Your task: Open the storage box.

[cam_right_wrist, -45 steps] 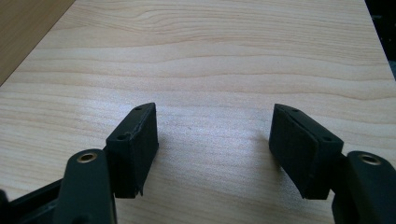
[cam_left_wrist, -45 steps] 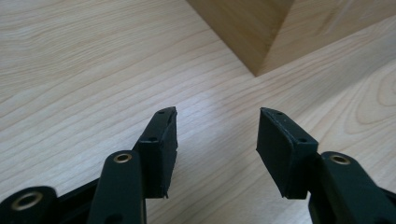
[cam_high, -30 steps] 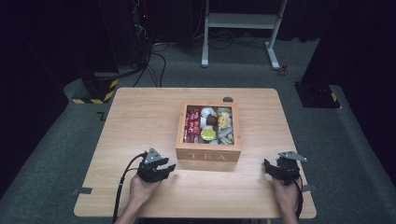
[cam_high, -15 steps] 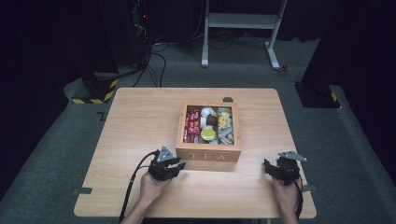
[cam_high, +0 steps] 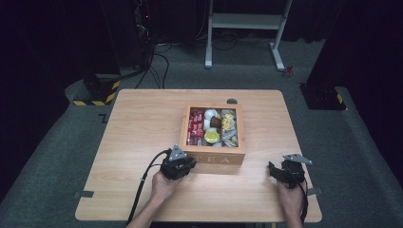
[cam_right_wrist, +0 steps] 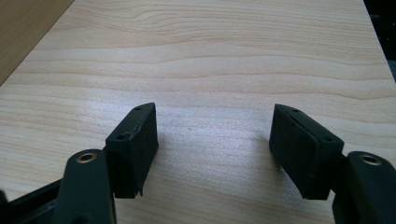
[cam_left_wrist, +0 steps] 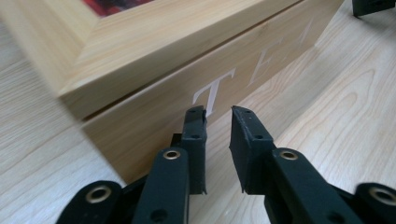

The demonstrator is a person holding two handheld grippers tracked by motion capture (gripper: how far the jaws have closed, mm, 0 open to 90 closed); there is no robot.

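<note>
A wooden tea box (cam_high: pixel 214 156) marked TEA stands mid-table, with red packets (cam_high: pixel 196 126) and other sachets inside. My left gripper (cam_high: pixel 183 164) sits at the box's front left corner. In the left gripper view its jaws (cam_left_wrist: pixel 218 112) are open by a narrow gap with nothing between them, tips just short of the letter T on the box front (cam_left_wrist: pixel 154 107). My right gripper (cam_high: pixel 280 170) rests on the table to the right of the box. Its jaws (cam_right_wrist: pixel 212 112) stand wide open over bare wood.
A small dark object (cam_high: pixel 232 100) lies at the table's far edge behind the box. The table's front edge (cam_high: pixel 199 219) is close to both hands. A corner of the box (cam_right_wrist: pixel 18 32) shows at the left of the right gripper view.
My left gripper has moved right and forward, from the table's front left up to the box's front left corner. The right gripper has not moved.
</note>
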